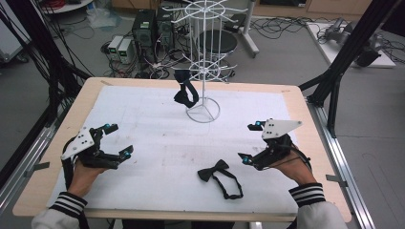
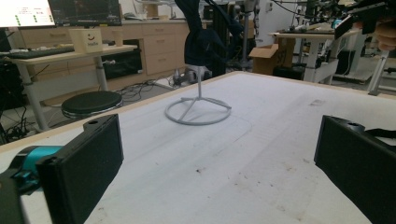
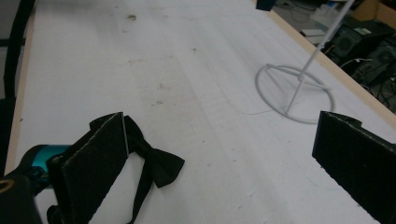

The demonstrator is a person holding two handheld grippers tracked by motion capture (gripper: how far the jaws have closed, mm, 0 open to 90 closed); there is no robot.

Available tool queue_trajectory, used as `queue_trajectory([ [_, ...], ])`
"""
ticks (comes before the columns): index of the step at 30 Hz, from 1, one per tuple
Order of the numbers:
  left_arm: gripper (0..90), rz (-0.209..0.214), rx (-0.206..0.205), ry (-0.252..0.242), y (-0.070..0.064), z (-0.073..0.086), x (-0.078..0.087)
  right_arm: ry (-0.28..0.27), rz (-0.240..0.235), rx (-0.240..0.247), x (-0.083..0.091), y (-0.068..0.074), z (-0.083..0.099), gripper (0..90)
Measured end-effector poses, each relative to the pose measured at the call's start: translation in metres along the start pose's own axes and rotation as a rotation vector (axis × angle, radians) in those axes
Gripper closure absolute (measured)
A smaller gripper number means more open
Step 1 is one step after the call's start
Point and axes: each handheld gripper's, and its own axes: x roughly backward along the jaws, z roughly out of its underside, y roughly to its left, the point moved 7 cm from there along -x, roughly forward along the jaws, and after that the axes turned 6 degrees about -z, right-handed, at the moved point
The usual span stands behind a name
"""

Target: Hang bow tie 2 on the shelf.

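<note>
Bow tie [image 1: 218, 175] lies flat on white mat at 6 o'clock, strap trailing toward near edge, loose for pickup. Right gripper [image 1: 252, 141], jaws spread wide, hovers just beside it at 4 o'clock, likely lining up grab. Left gripper [image 1: 116, 140] at 8 o'clock, jaws also wide, nothing held, idle. White wire rack [image 1: 204, 62] at 12 o'clock carries 1 hung tie [image 1: 186, 93]; probable destination.
</note>
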Motion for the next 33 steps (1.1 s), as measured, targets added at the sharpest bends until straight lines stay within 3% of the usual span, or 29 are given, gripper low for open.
queue_trajectory([
  [15,1.7,0.005,0.005,-0.005,-0.003,0.007,0.001,0.165,-0.168,0.121,-0.04,0.001,-0.012,2.8],
  [23,1.7,0.006,0.002,-0.01,-0.003,0.009,0.002,0.207,-0.217,0.145,-0.056,0.003,-0.012,2.8],
  [27,1.7,0.009,0.002,-0.011,-0.003,0.011,0.001,0.249,-0.23,0.135,-0.062,0.002,-0.006,2.8],
  [33,1.7,0.007,0.01,-0.008,-0.004,0.013,0.001,0.266,-0.257,0.138,-0.067,0.005,-0.004,2.8],
])
